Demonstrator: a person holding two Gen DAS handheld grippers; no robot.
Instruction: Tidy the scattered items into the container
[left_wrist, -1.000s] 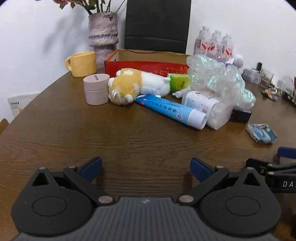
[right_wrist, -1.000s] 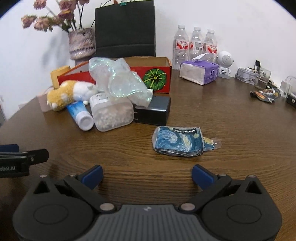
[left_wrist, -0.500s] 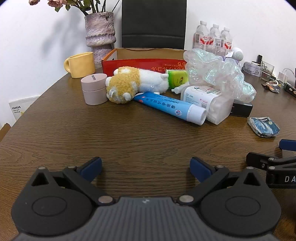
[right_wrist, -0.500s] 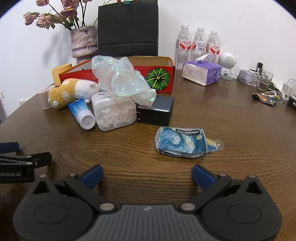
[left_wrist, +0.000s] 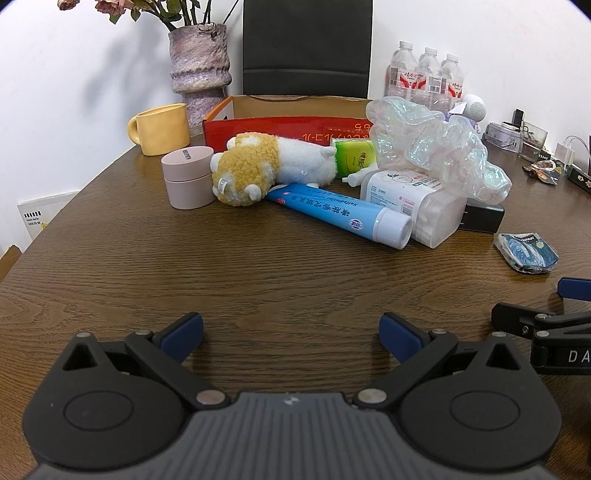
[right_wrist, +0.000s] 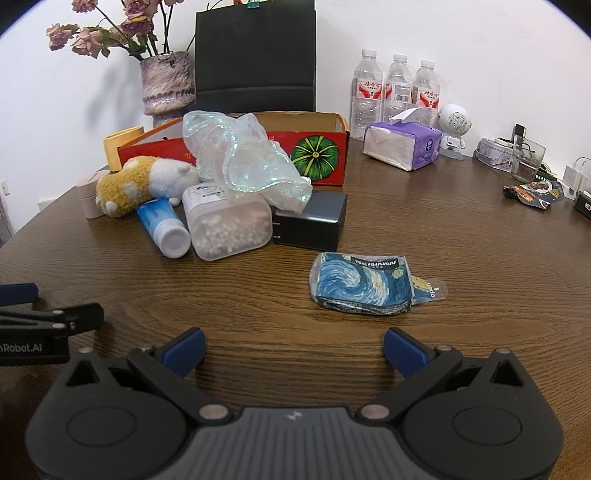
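In the left wrist view, the left claw (left_wrist: 291, 326) sits at the bottom of the frame with its blue-tipped fingers spread wide apart over bare desk (left_wrist: 258, 273), holding nothing. Across the middle lies the clutter: a pink jar (left_wrist: 187, 176), a plush toy (left_wrist: 275, 168) resting on a blue tube (left_wrist: 341, 216), a clear cotton-swab box (left_wrist: 417, 206) under a crumpled iridescent bag (left_wrist: 432, 147), and a blue patterned pouch (left_wrist: 526, 253) at the right. The red cardboard box (left_wrist: 284, 123) stands behind them, upper centre.

In the right wrist view, the right claw (right_wrist: 293, 347) is likewise spread open and empty at the bottom. The pouch (right_wrist: 364, 282) lies just above it, right of centre, with a black charger (right_wrist: 312, 221) beyond. The box (right_wrist: 317, 151) stands in the upper middle.
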